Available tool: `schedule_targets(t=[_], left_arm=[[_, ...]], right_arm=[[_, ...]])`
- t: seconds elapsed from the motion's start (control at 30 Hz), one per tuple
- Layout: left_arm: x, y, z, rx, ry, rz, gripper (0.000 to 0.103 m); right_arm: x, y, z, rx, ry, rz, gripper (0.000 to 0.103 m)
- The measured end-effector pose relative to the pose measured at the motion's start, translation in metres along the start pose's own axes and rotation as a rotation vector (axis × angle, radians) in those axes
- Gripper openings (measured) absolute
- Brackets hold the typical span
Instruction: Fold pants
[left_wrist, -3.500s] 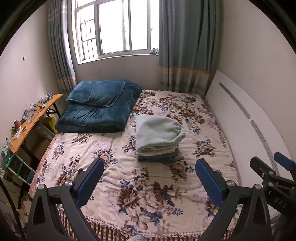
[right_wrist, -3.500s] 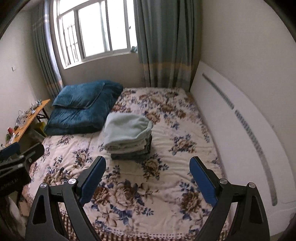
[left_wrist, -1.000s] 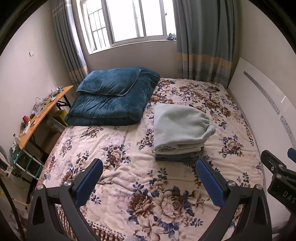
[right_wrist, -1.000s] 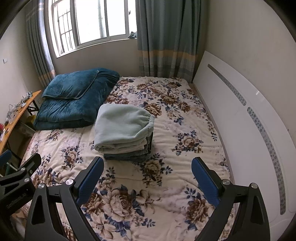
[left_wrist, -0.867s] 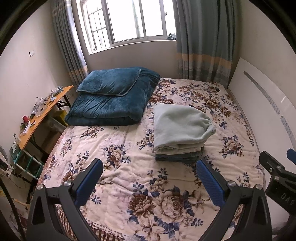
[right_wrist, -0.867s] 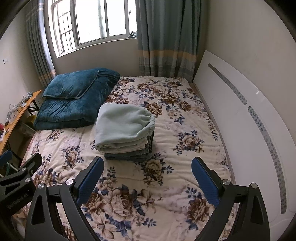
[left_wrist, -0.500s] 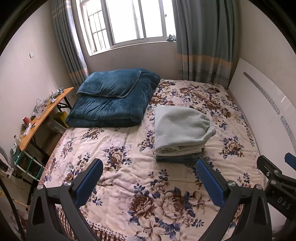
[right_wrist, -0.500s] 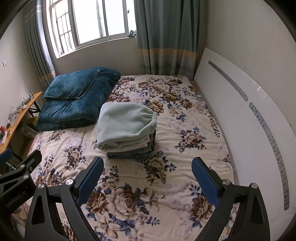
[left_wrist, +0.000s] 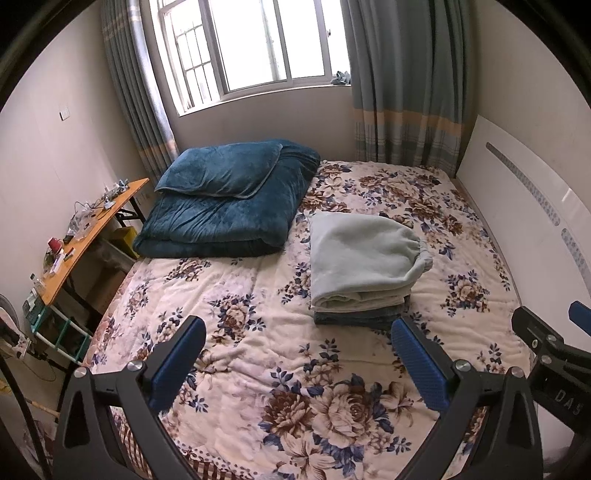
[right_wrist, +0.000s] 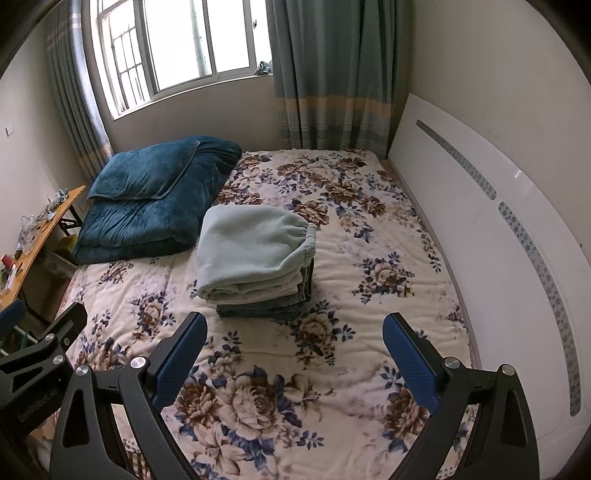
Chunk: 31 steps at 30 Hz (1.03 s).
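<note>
The pants (left_wrist: 360, 258), a pale green fleece pair with an elastic waistband bunched at the right edge, lie folded on top of a small stack of darker folded garments (right_wrist: 266, 306) near the middle of the flowered bed (left_wrist: 258, 354), just beside the folded blue quilt (left_wrist: 229, 214). They look soft, thick and light, likely to sag and slide apart in layers if lifted from one point, so a pinch on the gathered waistband or through the folded front edge, one gripper to each side, seems the surest hold; the fleece should not slip much against the blue pads. The left gripper (left_wrist: 299, 360) hangs above the near part of the bed with its jaws spread wide and nothing between them, and the right gripper (right_wrist: 295, 354) is likewise wide apart and empty, both well short of the stack. Compared with the views a few seconds back, both cameras have come forward and higher over the bed, so the stack sits larger and closer, while the pants themselves lie just as they did and the jaws are spread as before.
</note>
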<state>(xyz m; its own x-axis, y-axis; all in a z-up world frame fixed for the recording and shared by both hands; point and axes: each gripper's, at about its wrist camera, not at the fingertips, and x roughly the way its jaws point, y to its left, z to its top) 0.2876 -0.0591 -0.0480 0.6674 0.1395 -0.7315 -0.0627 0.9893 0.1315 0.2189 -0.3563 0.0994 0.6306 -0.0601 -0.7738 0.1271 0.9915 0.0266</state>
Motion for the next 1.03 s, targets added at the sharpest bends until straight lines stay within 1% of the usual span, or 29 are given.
schedule_targets(t=[0.6,0.97,1.03], left_arm=[[-0.0015,0.0001,0.0027,0.009,-0.003,0.002,0.103],[-0.0047,0.0037,-0.0016,-0.004,-0.002,-0.009,0.103],[-0.0042,0.0039,0.0002,-0.004,-0.002,-0.022,0.103]], right_arm=[[-0.0035,0.0027,-0.0012,0.000,0.006,0.007,0.098],[-0.0016,0.0028,-0.0007,-0.001,0.006,0.006,0.098],[-0.0015,0.0026,-0.0005,-0.001,0.008,0.010,0.098]])
